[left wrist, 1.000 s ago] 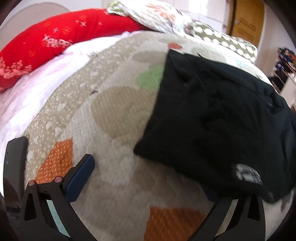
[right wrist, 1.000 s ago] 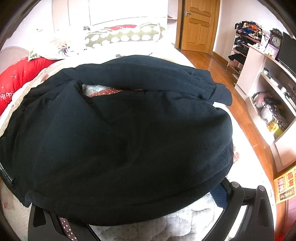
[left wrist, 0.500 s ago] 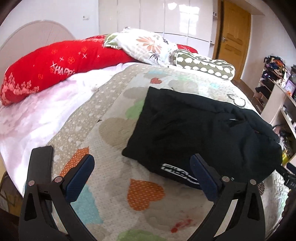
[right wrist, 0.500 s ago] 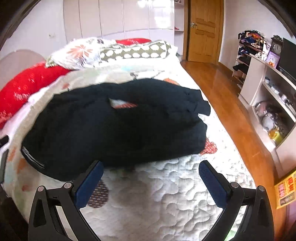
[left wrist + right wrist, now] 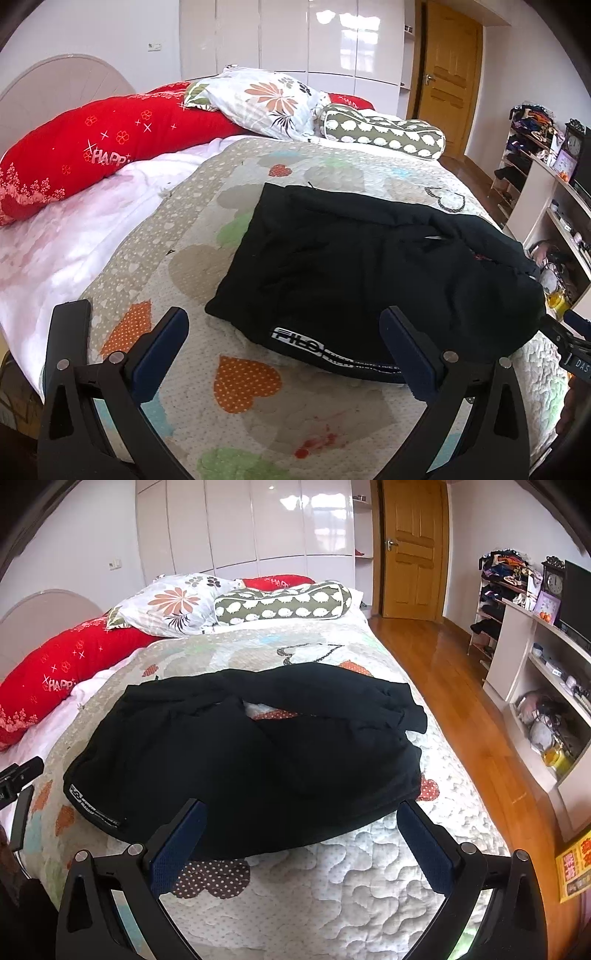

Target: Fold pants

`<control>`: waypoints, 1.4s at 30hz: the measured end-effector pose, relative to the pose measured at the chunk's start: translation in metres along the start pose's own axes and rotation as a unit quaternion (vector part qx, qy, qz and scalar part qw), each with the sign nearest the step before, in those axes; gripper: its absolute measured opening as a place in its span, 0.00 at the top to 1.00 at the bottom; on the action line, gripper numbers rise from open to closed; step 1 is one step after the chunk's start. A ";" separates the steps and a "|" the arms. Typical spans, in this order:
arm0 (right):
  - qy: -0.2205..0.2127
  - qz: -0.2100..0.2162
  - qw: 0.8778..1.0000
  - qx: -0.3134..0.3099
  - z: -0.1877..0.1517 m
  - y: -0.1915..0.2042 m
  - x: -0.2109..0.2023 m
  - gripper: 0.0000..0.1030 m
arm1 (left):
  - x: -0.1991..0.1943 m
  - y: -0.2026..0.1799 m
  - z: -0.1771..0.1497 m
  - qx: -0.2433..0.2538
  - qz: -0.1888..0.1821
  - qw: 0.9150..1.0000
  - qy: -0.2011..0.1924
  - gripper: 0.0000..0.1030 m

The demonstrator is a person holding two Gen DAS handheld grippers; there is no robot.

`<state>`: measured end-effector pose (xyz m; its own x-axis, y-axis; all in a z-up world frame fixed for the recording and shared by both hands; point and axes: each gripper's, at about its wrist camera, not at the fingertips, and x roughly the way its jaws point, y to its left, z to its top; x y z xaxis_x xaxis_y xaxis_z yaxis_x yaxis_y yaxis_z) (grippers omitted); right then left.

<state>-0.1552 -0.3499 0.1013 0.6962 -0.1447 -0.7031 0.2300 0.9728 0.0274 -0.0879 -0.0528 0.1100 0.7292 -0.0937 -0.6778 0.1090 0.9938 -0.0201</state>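
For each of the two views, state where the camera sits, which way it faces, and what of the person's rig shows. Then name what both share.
Left wrist: behind the left tool, open, facing the pants and headboard pillows.
Right wrist: behind the right tool, open, facing the pants, door beyond.
Shared: black pants, quilt, red pillow.

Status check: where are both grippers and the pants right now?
Left gripper open, empty, short of the pants. Right gripper open, empty. Pants folded on quilt. Nothing in the way.
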 end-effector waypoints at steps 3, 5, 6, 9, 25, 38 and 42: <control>0.000 0.000 1.000 -0.007 0.000 0.003 -0.001 0.00 | 0.000 -0.002 -0.001 -0.001 -0.001 1.000 0.001 0.00; -0.001 0.003 1.000 -0.009 0.000 0.005 -0.001 0.00 | 0.000 -0.003 -0.001 -0.002 -0.003 1.000 0.003 0.00; -0.001 0.004 1.000 -0.008 0.000 0.005 -0.001 0.00 | 0.000 -0.004 -0.001 -0.002 -0.003 1.000 0.004 0.00; -0.001 0.005 1.000 -0.007 -0.001 0.005 -0.001 0.00 | 0.002 -0.006 -0.002 -0.002 -0.004 1.000 0.006 0.00; 0.004 0.003 1.000 -0.007 -0.002 0.005 0.003 0.00 | 0.004 -0.013 -0.003 0.004 -0.005 1.000 0.011 0.00; 0.010 -0.002 1.000 -0.008 -0.001 0.004 0.008 0.00 | 0.009 -0.019 -0.003 0.009 -0.011 1.000 0.018 0.00; 0.012 -0.003 1.000 -0.010 -0.001 0.004 0.009 0.00 | 0.010 -0.020 -0.003 0.012 -0.013 1.000 0.017 0.00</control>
<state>-0.1493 -0.3473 0.0943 0.6781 -0.1469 -0.7201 0.2211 0.9752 0.0092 -0.0854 -0.0739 0.1016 0.7024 -0.1161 -0.7022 0.1435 0.9894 -0.0201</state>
